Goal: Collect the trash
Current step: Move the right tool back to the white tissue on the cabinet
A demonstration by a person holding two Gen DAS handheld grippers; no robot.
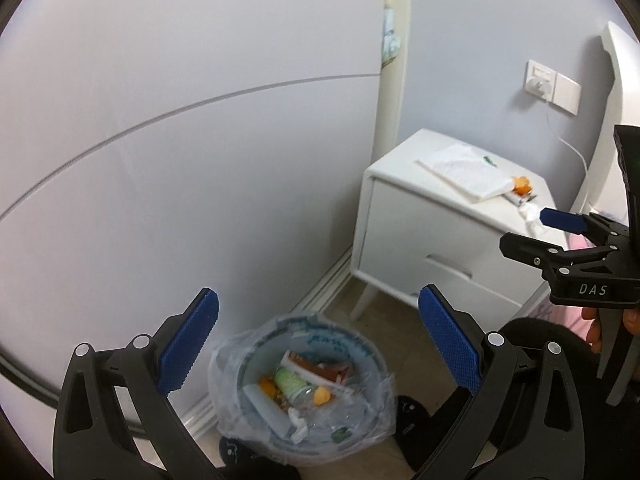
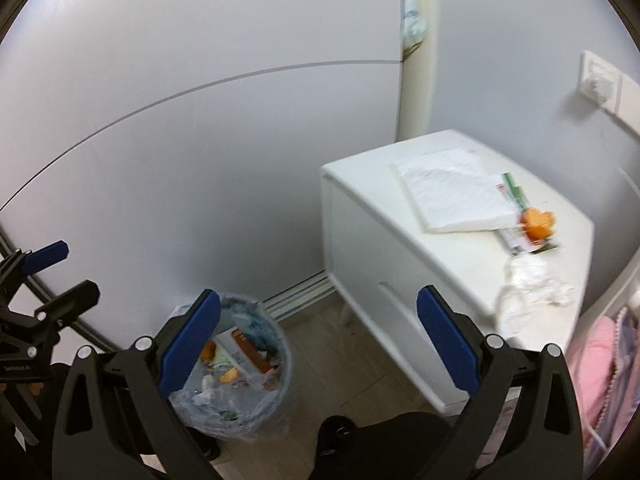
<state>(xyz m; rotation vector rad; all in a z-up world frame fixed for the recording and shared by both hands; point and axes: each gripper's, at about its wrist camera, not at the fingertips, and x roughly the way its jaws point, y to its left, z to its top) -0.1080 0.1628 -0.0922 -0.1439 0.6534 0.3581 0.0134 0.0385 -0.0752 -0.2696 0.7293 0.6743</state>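
Note:
A round bin (image 1: pixel 362 344) (image 2: pixel 286 354) lined with clear plastic stands on the floor by the wall, holding a box, a bottle, orange peel and wrappers. My left gripper (image 1: pixel 318 340) hangs open above it, empty. On the white nightstand (image 1: pixel 400 216) (image 2: pixel 360 216) lie orange peel (image 1: pixel 522 185) (image 2: pixel 538 222), a wrapper (image 2: pixel 514 190) and crumpled white tissue (image 1: pixel 530 214) (image 2: pixel 532 276). My right gripper (image 2: pixel 318 338) is open and empty, in front of the nightstand. In the left wrist view the right gripper (image 1: pixel 528 232) reaches towards the tissue.
A flat white paper (image 1: pixel 464 172) (image 2: pixel 456 190) covers the back of the nightstand top. A wall socket (image 1: pixel 550 86) with a cable sits above it. Pink fabric (image 2: pixel 608 364) lies at the right. A pale wardrobe panel (image 1: pixel 180 140) fills the left. Dark shoes (image 2: pixel 338 432) stand near the bin.

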